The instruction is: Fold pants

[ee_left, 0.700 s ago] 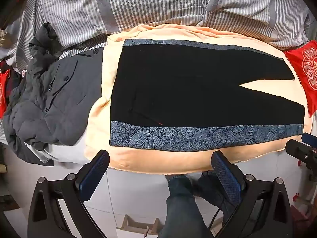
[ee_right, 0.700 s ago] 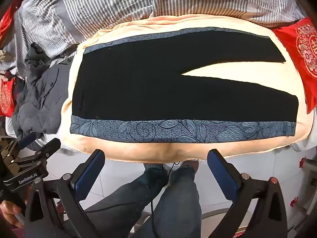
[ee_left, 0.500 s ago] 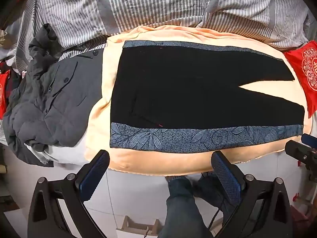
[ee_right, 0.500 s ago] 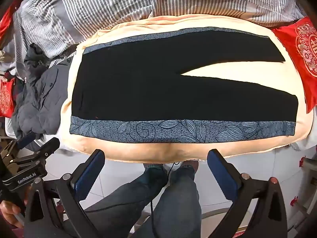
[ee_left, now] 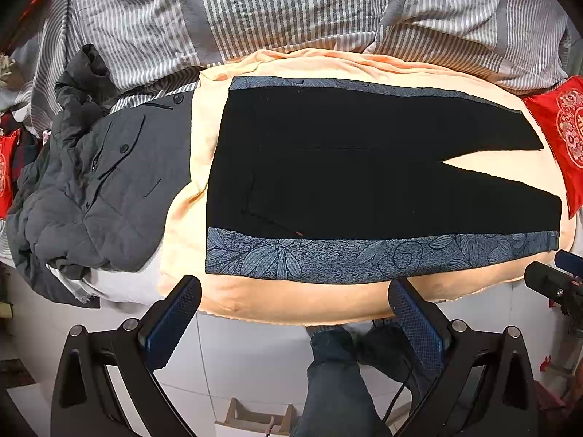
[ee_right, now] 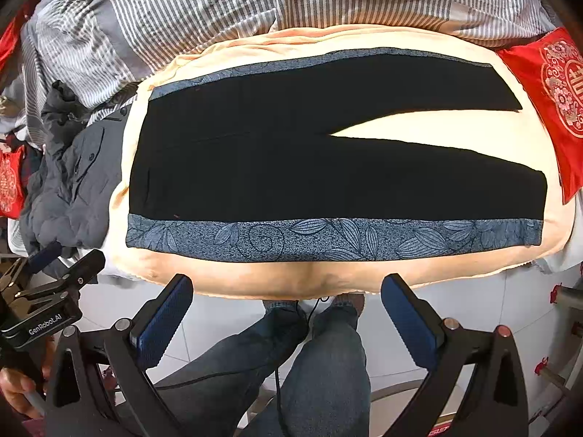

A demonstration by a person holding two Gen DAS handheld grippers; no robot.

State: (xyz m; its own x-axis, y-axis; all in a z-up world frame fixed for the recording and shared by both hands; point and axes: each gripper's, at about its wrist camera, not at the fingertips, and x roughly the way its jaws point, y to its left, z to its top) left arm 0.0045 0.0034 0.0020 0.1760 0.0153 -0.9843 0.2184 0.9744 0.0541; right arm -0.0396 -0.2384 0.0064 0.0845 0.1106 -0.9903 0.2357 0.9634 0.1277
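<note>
Blue-padded left gripper [ee_left: 295,313] and right gripper [ee_right: 288,306] hang with jaws spread wide and empty at lower frame. Black trousers with blue leaf-patterned side bands [ee_right: 328,153] lie flat above them, at frame centre, on a peach cushion [ee_right: 291,280]. A clean fold likely calls for pinching the near band's edge evenly at both ends.

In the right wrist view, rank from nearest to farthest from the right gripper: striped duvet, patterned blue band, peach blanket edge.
1. Peach blanket edge, just beyond the right gripper.
2. Patterned blue band, along the pants' near side.
3. Striped duvet, at the far side.
</note>
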